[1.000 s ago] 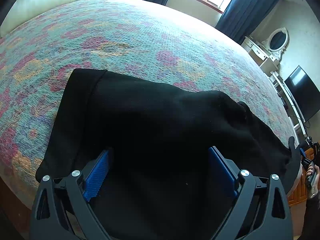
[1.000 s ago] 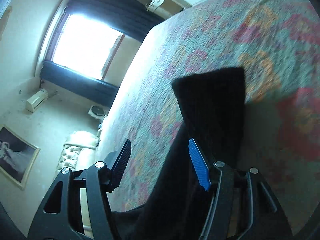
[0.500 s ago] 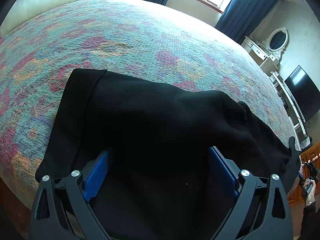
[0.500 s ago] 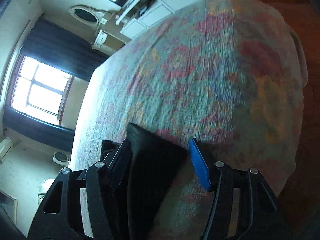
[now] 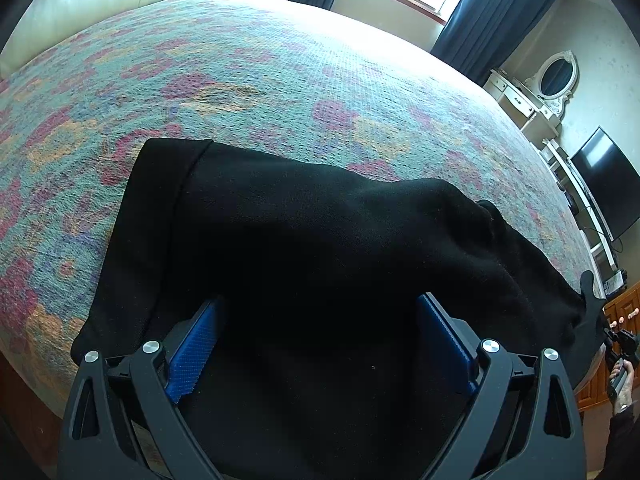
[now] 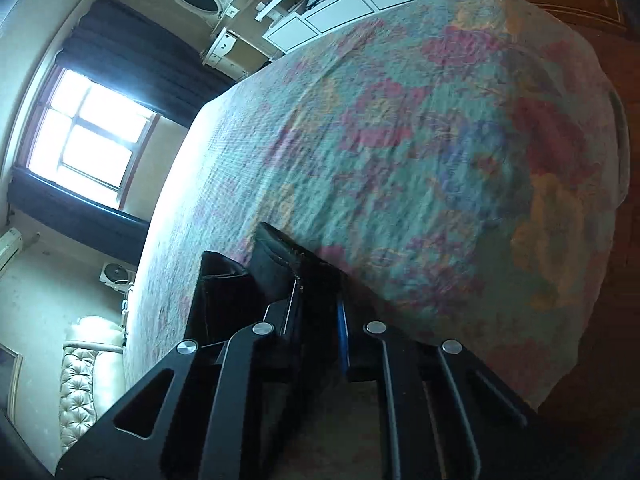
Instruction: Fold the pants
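Across the near edge of the bed [image 5: 280, 64], with its teal spread of pink and orange flowers, the black pants [image 5: 304, 240] lie lengthwise, one end flat on the left with a folded band showing, the other end running off to the right edge of the mattress. No label, brand or lettering can be read on the cloth, and none on the tongs either.

The left gripper [image 5: 318, 336] hovers over the near part of the pants with its blue pads spread wide apart; black fabric fills the space between them, but the pads do not press on it.

The right gripper [image 6: 318, 320] is at the far right end of the garment, its jaws closing with a bunched edge of the pants [image 6: 280, 260] between them, the pads almost together and pinching the cloth. From the left camera, a hand [image 5: 624, 376] shows at the right margin holding that tool.

Beyond the bed stand a white dresser with an oval mirror [image 5: 558, 76], a dark screen [image 5: 608, 188] and blue curtains [image 5: 492, 8].
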The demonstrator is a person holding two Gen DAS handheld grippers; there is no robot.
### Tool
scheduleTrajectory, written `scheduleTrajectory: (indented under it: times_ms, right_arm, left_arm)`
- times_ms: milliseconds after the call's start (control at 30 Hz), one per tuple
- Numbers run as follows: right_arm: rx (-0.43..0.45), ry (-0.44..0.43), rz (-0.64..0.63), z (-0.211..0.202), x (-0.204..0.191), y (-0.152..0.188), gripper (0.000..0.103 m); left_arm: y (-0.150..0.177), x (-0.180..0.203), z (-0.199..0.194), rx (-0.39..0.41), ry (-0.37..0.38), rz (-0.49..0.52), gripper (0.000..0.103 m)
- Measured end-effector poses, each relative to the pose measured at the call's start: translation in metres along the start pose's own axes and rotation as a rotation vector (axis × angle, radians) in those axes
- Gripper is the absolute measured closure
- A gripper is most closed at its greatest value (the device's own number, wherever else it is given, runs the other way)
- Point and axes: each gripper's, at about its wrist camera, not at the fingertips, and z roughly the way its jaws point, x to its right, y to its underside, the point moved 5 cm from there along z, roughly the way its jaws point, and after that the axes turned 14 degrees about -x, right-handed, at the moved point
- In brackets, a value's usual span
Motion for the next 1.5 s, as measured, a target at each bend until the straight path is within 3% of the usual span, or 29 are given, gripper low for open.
scheduleTrajectory:
  times_ms: [67,167,233,300,367,433,600,667,700,733,767,800,933,1033,1133,1200,1367,1500]
  right_arm:
    - [-0.029,0.032,0.007,0.009,0.018,0.004,0.09]
    - [-0.044,-0.05,0.023,0.003,0.025,0.002,0.085]
    - [-0.008,-0.05,0.054,-0.014,0.026,-0.001,0.077]
    - [0.086,0.018,0.041,-0.034,0.017,-0.006,0.075]
    - [0.11,0.002,0.0,-0.04,-0.005,-0.008,0.058]
    - [0.048,-0.04,-0.053,-0.027,-0.033,-0.006,0.05]
    - [-0.088,-0.098,-0.096,0.027,-0.072,0.003,0.05]
    - [-0.131,-0.076,-0.092,0.049,-0.078,0.007,0.05]
    - [-0.148,-0.049,-0.094,0.06,-0.08,0.008,0.051]
    - [-0.143,-0.02,-0.097,0.065,-0.081,0.007,0.064]
    - [-0.134,-0.01,-0.1,0.067,-0.083,0.004,0.09]
    - [-0.138,-0.023,-0.103,0.066,-0.085,0.003,0.096]
    - [-0.07,-0.071,-0.1,0.028,-0.083,-0.006,0.096]
    - [-0.023,-0.063,-0.074,-0.002,-0.058,-0.007,0.096]
    - [-0.058,-0.007,-0.046,0.001,-0.02,0.003,0.096]
    - [-0.072,-0.053,0.005,0.007,-0.002,0.008,0.097]
    - [-0.022,-0.086,-0.003,-0.015,-0.006,0.013,0.097]
    - [-0.055,-0.05,-0.013,-0.009,0.011,0.02,0.097]
  left_arm:
    - [0.0,0.0,0.0,0.002,0.007,-0.004,0.009]
    - [0.0,0.0,0.0,0.002,0.006,-0.003,0.009]
    - [0.0,0.001,0.0,0.001,0.003,-0.001,0.009]
    - [0.0,0.001,0.001,0.002,0.006,-0.004,0.009]
    - [0.0,0.001,0.001,0.003,0.007,-0.005,0.009]
    - [0.0,0.0,0.001,0.002,0.006,-0.004,0.009]
    - [0.001,-0.001,0.001,0.002,0.004,-0.003,0.009]
    - [0.002,-0.001,0.001,0.001,0.004,-0.003,0.009]
    - [0.002,-0.001,0.001,0.002,0.004,-0.003,0.009]
    - [0.001,-0.001,0.001,0.002,0.004,-0.003,0.009]
    - [0.001,0.0,0.001,0.002,0.004,-0.003,0.009]
    - [0.002,0.0,0.001,0.002,0.004,-0.002,0.009]
    - [0.002,-0.001,0.001,0.003,0.005,-0.003,0.009]
    - [0.002,0.0,0.001,0.003,0.004,-0.002,0.009]
    - [0.001,0.001,0.001,0.002,0.002,-0.001,0.009]
    - [0.001,0.002,0.001,0.001,-0.003,0.002,0.009]
    - [0.001,0.005,0.0,0.002,-0.017,0.011,0.009]
    - [0.0,0.004,0.002,0.001,-0.009,0.007,0.009]
